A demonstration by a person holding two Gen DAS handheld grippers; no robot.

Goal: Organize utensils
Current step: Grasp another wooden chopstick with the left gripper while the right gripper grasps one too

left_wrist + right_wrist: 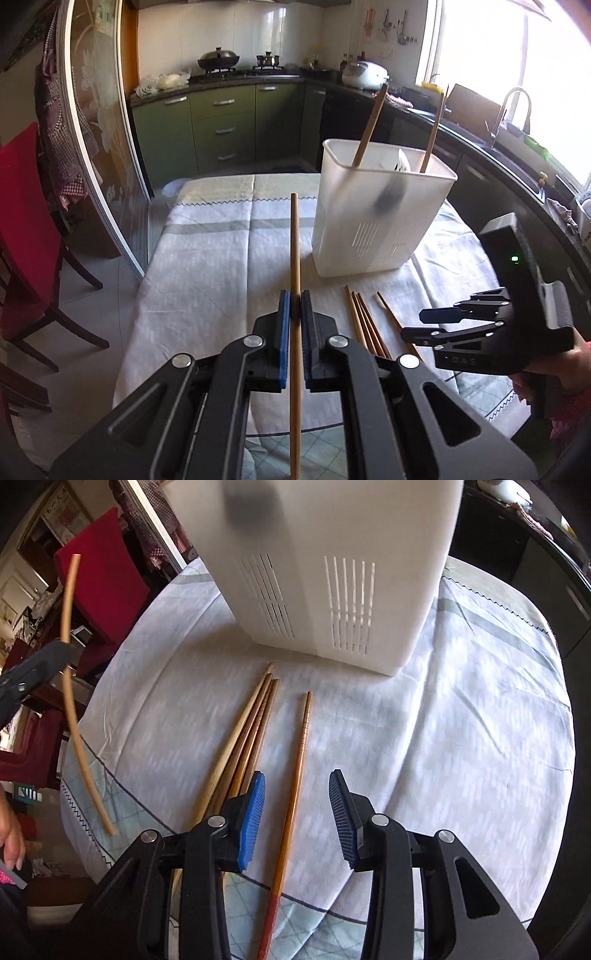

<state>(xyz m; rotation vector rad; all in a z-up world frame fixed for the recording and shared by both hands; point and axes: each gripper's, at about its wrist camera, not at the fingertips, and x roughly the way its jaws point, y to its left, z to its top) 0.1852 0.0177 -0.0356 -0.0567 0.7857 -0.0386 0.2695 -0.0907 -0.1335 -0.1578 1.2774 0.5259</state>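
Observation:
My left gripper (294, 301) is shut on a pale wooden chopstick (294, 251), held above the tablecloth and pointing toward the white plastic utensil basket (380, 218). Two chopsticks (369, 125) stand in that basket beside a dark utensil. In the right wrist view the same held chopstick (75, 716) shows at the left edge. My right gripper (297, 808) is open, its blue pads either side of a single reddish-brown chopstick (295, 775) that lies on the cloth untouched. A bundle of chopsticks (243, 738) lies just left of it. The basket (332, 572) stands beyond them.
The table carries a pale checked cloth (221, 258). A red-cushioned chair (26, 229) stands at the left. Green kitchen cabinets (221, 122) and a dark counter with a sink (517, 155) run behind and to the right. A person's hand (11, 842) shows at the left.

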